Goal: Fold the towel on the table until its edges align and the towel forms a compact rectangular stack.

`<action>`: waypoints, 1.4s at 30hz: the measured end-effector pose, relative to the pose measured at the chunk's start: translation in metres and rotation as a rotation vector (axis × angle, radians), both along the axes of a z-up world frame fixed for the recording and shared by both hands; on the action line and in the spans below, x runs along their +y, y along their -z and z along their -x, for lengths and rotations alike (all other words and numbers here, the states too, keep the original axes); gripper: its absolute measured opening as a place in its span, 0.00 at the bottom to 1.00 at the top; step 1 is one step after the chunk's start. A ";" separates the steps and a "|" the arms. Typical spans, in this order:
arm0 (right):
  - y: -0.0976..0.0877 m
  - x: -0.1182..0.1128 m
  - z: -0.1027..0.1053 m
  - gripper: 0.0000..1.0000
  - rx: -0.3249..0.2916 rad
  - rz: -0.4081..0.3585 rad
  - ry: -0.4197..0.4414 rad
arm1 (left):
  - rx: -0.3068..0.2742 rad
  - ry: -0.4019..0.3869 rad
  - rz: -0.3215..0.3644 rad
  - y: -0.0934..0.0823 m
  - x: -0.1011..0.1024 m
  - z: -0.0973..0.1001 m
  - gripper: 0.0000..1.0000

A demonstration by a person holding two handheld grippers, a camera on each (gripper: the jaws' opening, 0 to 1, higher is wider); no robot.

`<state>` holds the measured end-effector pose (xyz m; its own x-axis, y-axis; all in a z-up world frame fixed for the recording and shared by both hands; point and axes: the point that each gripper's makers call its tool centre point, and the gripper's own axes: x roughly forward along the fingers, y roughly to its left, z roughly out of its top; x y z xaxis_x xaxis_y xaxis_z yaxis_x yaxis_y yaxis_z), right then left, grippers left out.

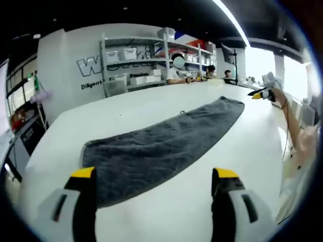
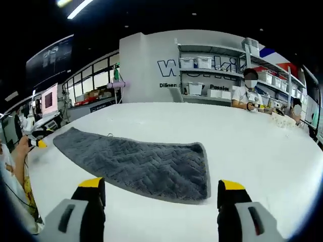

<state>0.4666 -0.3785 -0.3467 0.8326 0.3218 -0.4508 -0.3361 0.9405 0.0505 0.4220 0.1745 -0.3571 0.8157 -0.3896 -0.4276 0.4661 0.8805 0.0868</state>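
**Towel flat on the bench, both grippers wide**

Towel (image 1: pixel 161 146) lies spread out long and flat on the white bench (image 1: pixel 151 103), a dark grey strip running along the near edge, unfolded. Left gripper (image 1: pixel 154 184) hovers at one short end, jaws spread wide, nothing between them. Right gripper (image 2: pixel 161 194) hangs over the opposite end, just off the towel's corner, jaws equally wide and empty. Across the bench, people sit at the far edge, with shelves (image 2: pixel 212 63) of white bins behind them.
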 end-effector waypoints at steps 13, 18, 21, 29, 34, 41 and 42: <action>0.019 -0.038 -0.058 0.64 0.039 0.150 0.145 | 0.013 -0.041 -0.032 0.007 0.020 0.003 0.99; 0.027 -0.044 -0.077 0.50 0.040 0.189 0.159 | 0.012 -0.045 -0.040 0.007 0.023 0.005 0.99; 0.034 -0.046 -0.084 0.45 0.056 0.208 0.155 | 0.015 -0.058 -0.058 0.010 0.026 0.006 0.99; 0.059 -0.045 -0.085 0.44 0.118 0.190 0.153 | 0.021 -0.055 -0.063 0.012 0.028 0.010 0.99; 0.061 -0.039 -0.083 0.37 0.119 0.144 0.135 | 0.018 -0.058 -0.050 0.010 0.031 0.013 0.99; 0.065 -0.033 -0.082 0.31 0.128 0.036 0.135 | 0.006 -0.066 -0.057 0.006 0.033 0.017 0.99; 0.065 -0.034 -0.082 0.31 0.126 0.039 0.132 | 0.005 -0.068 -0.059 0.005 0.034 0.017 0.99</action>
<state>0.5483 -0.4121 -0.4118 0.8027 0.1935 -0.5641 -0.2026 0.9781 0.0473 0.4049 0.2087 -0.3624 0.8376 -0.3072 -0.4518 0.4055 0.9037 0.1372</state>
